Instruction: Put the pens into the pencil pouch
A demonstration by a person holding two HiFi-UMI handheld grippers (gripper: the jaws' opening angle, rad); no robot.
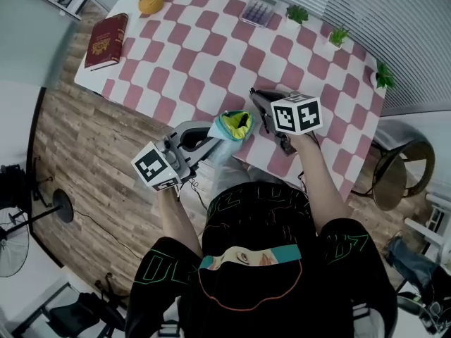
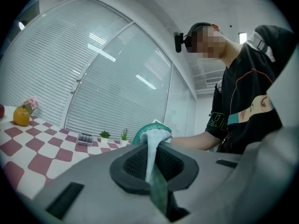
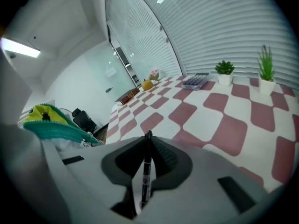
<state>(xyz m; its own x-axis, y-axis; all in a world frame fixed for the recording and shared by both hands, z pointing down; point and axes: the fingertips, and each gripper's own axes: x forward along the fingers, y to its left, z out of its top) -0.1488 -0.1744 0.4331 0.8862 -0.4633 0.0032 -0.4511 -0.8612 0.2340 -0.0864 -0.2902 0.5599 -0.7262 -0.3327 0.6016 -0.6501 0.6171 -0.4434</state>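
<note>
The pencil pouch (image 1: 235, 126) is teal with a yellow lining and hangs mouth-up just off the near edge of the checked table (image 1: 211, 48). My left gripper (image 1: 208, 141) is shut on its pale fabric flap, which in the left gripper view runs pinched between the pads as the pouch (image 2: 150, 139) rises past my left gripper (image 2: 150, 166). My right gripper (image 1: 259, 101) hovers over the table edge right of the pouch. It is shut on a thin black pen (image 3: 146, 171) standing upright between the pads of my right gripper (image 3: 147, 158). The pouch's open mouth (image 3: 46, 121) shows at left.
On the table lie a red book (image 1: 107, 41), an orange fruit-like ornament (image 1: 150, 3), a calculator (image 1: 258, 10) and small potted plants (image 1: 297, 13) (image 1: 339, 35) (image 1: 384, 76). A round stool (image 1: 394, 169) stands at right, a fan (image 1: 14, 238) on the wooden floor at left.
</note>
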